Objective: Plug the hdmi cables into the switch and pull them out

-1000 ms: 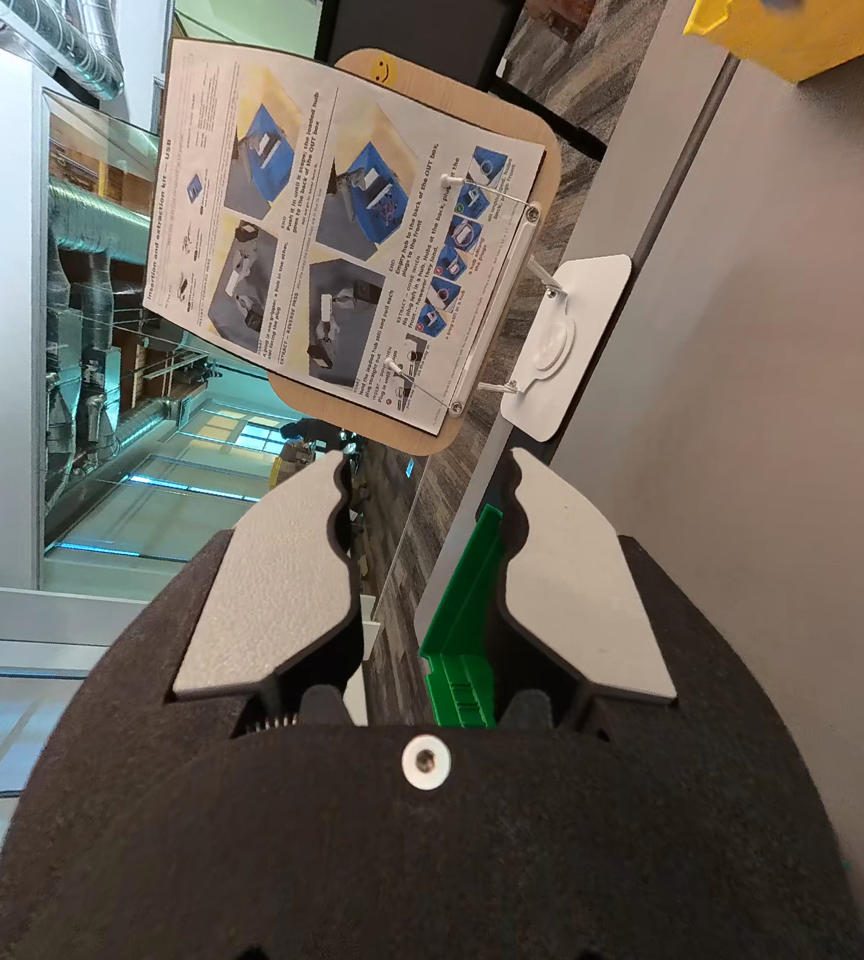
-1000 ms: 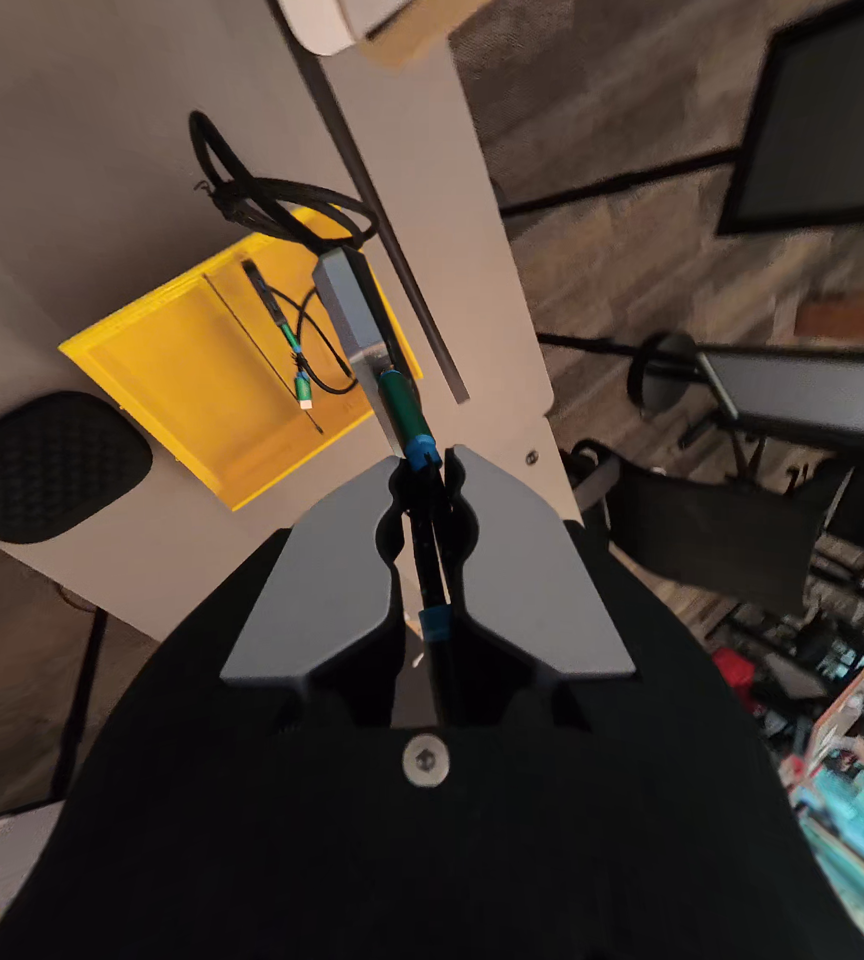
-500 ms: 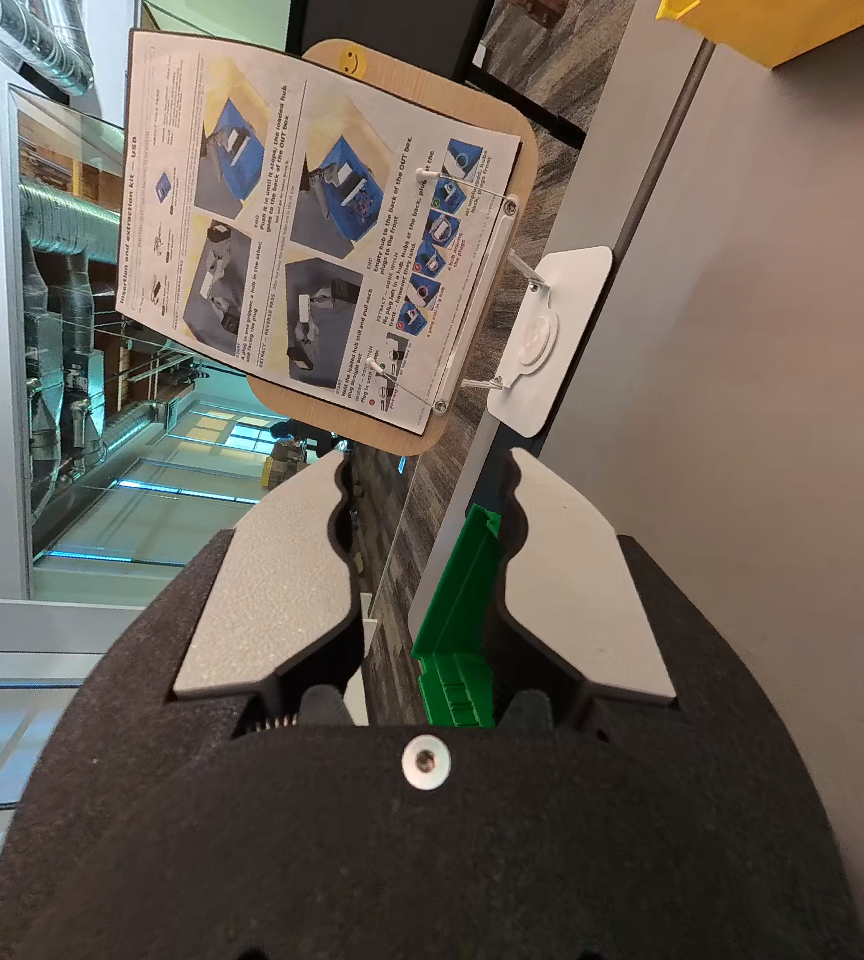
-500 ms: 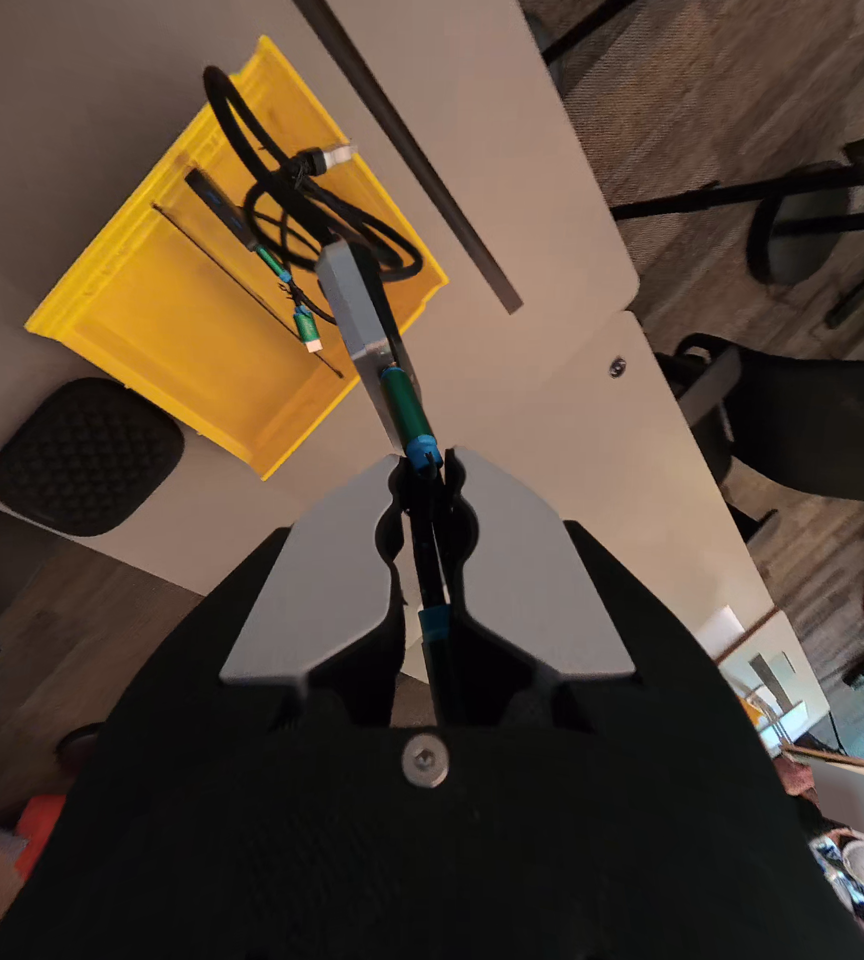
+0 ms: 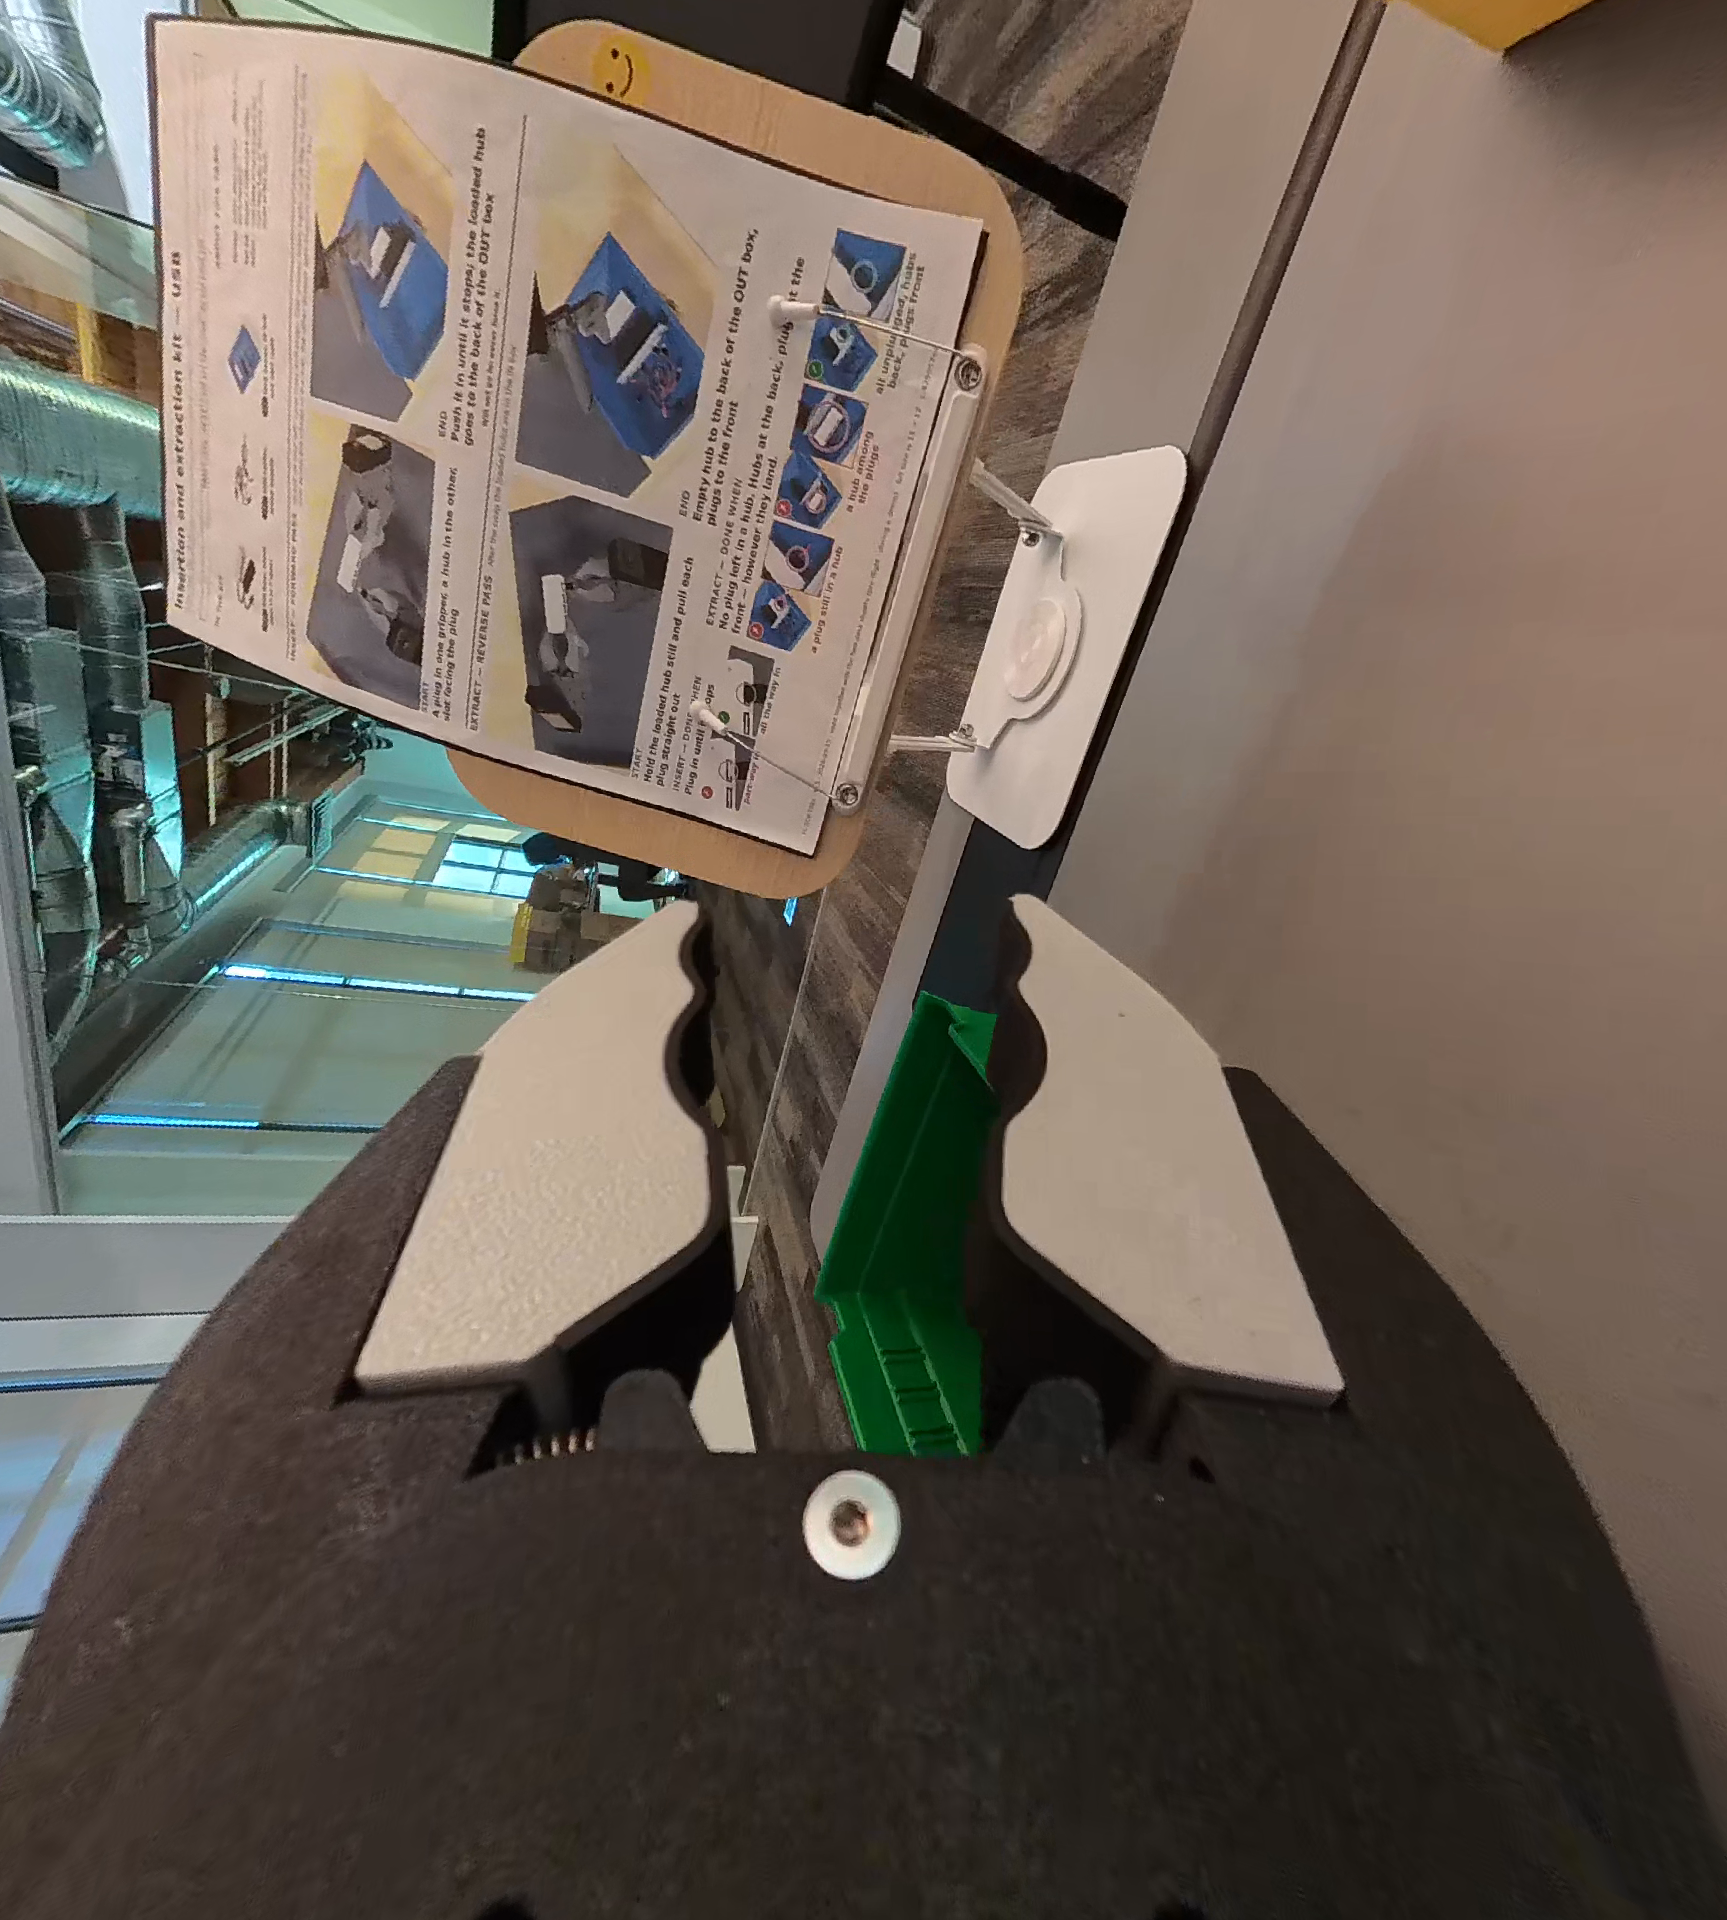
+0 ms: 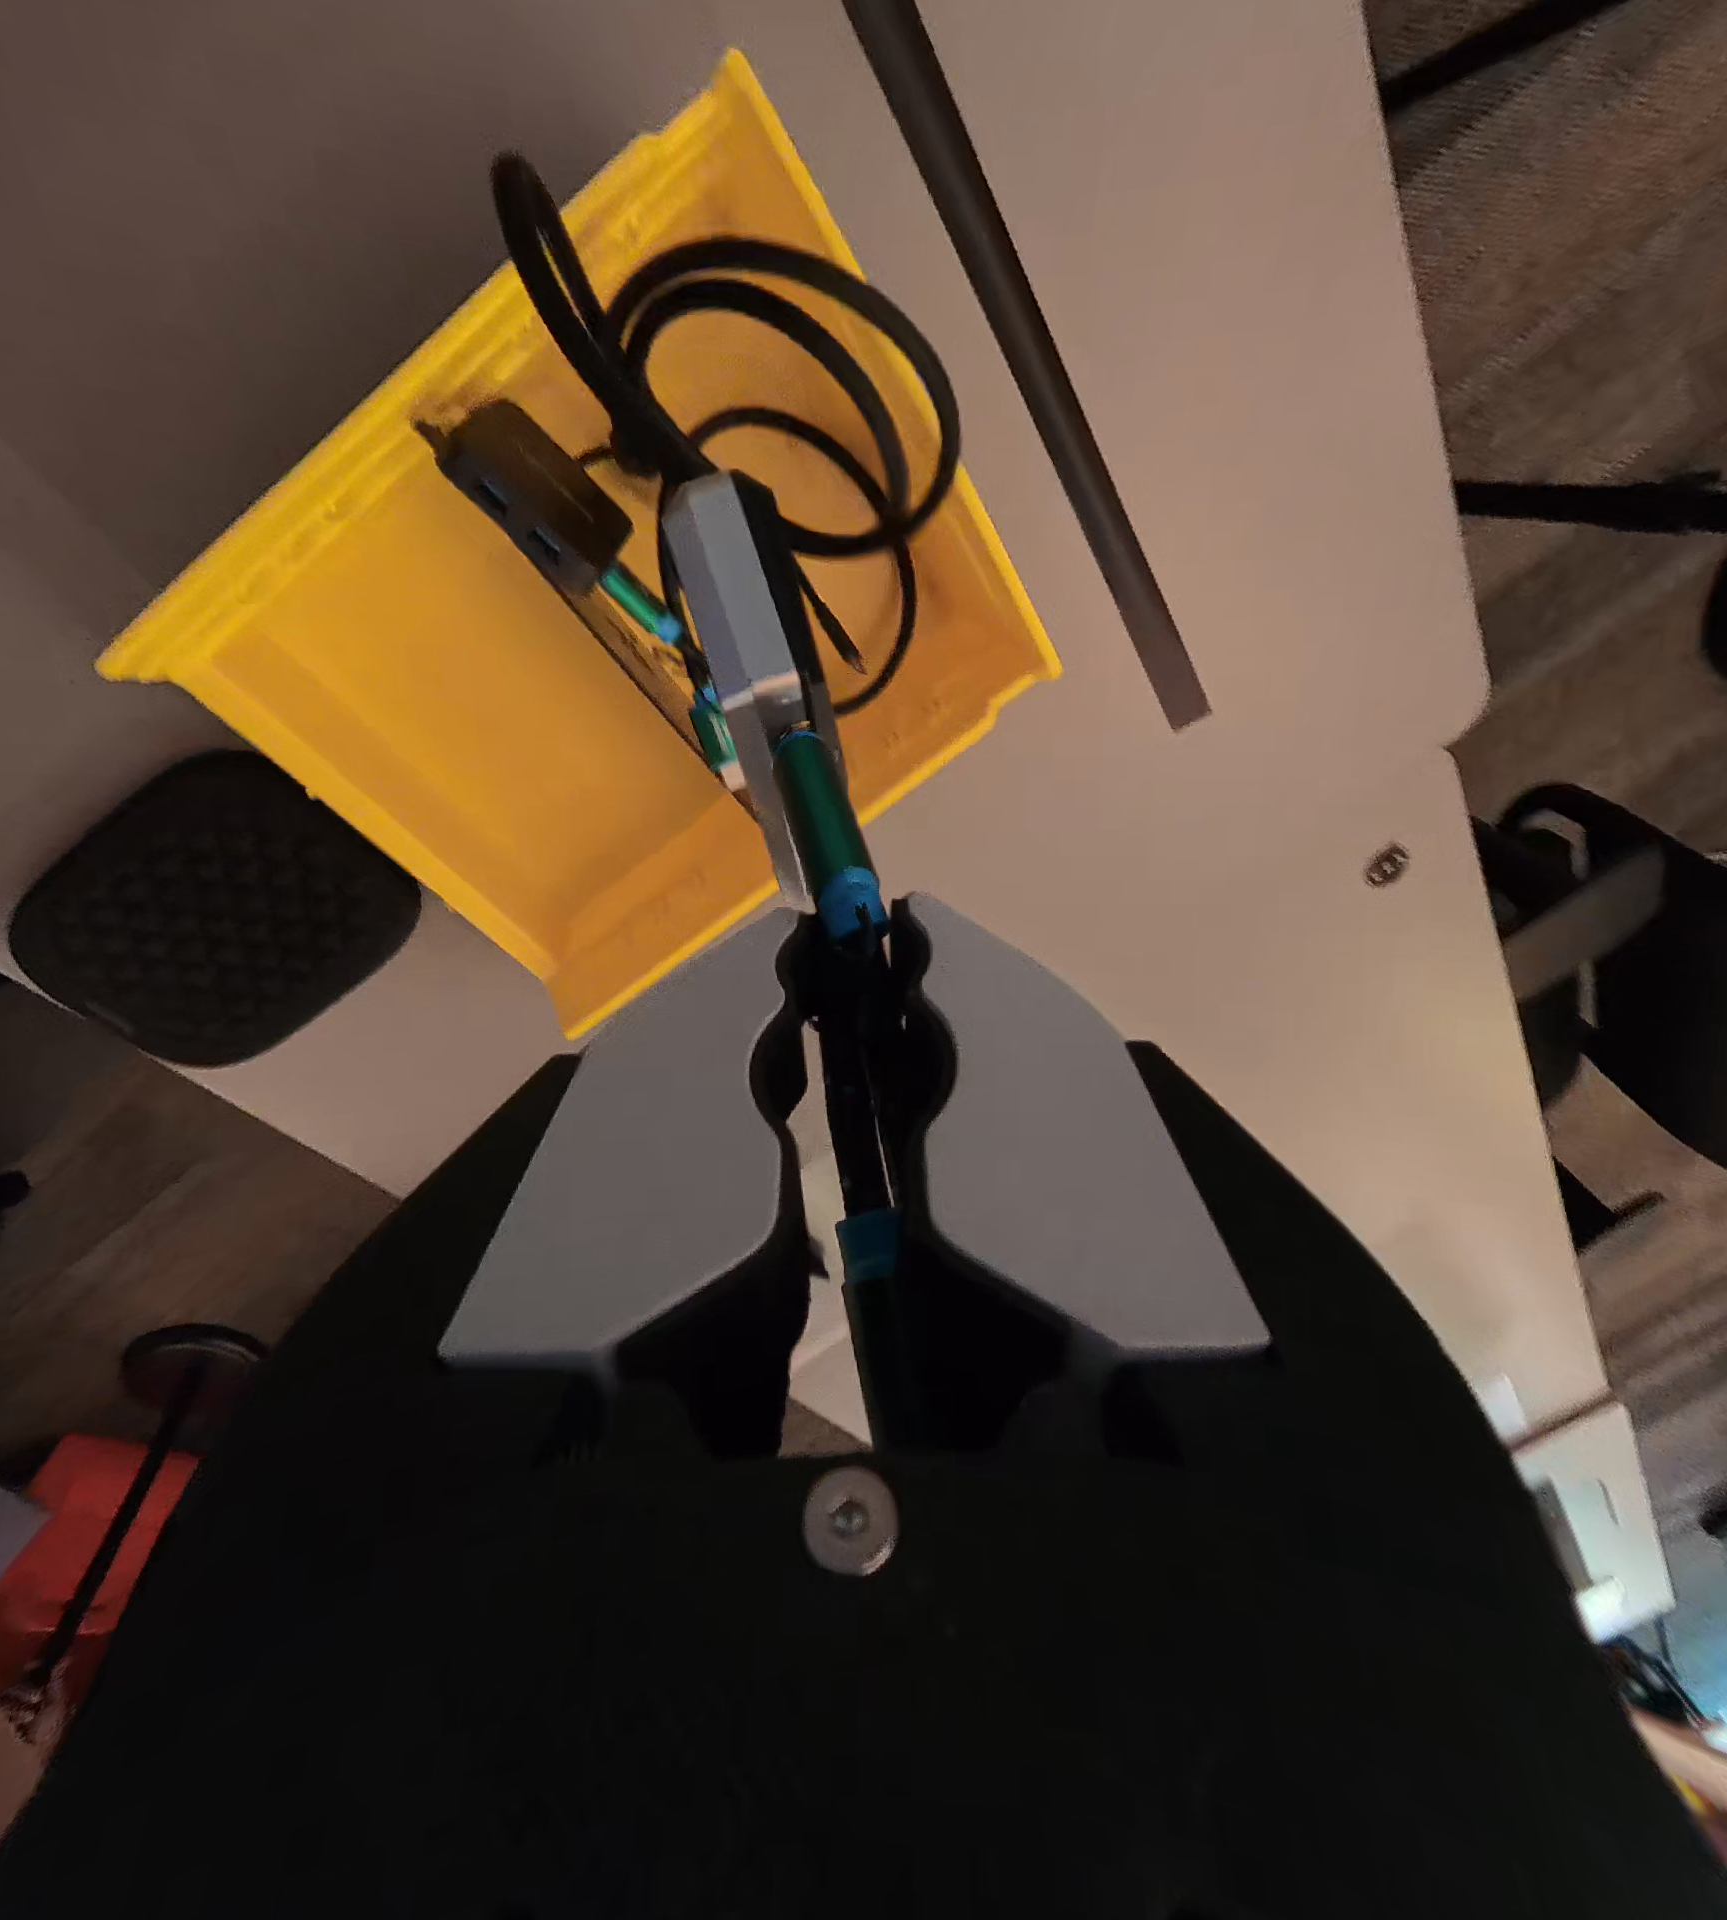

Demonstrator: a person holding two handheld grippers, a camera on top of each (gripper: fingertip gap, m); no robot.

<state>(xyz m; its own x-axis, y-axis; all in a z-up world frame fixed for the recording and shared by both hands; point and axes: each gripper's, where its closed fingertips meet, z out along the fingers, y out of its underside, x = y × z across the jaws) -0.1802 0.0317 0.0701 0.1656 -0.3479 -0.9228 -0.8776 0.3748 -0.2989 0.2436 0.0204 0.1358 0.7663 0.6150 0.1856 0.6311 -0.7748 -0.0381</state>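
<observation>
My left tool (image 5: 854, 997) is released, gaping beside the green bin (image 5: 906, 1226) near the desk (image 5: 1565, 935) edge. My right tool (image 6: 854, 940) is clenched on the black cable (image 6: 864, 1132), whose green plug (image 6: 817, 821) sits in the grey switch (image 6: 734, 613) above the yellow bin (image 6: 402, 665).

Left wrist view: bright, sharp, daylight from the windows (image 5: 339, 997). Right wrist view: dim, motion-blurred around the yellow bin (image 6: 485, 665); wide-angle bending at edges.
</observation>
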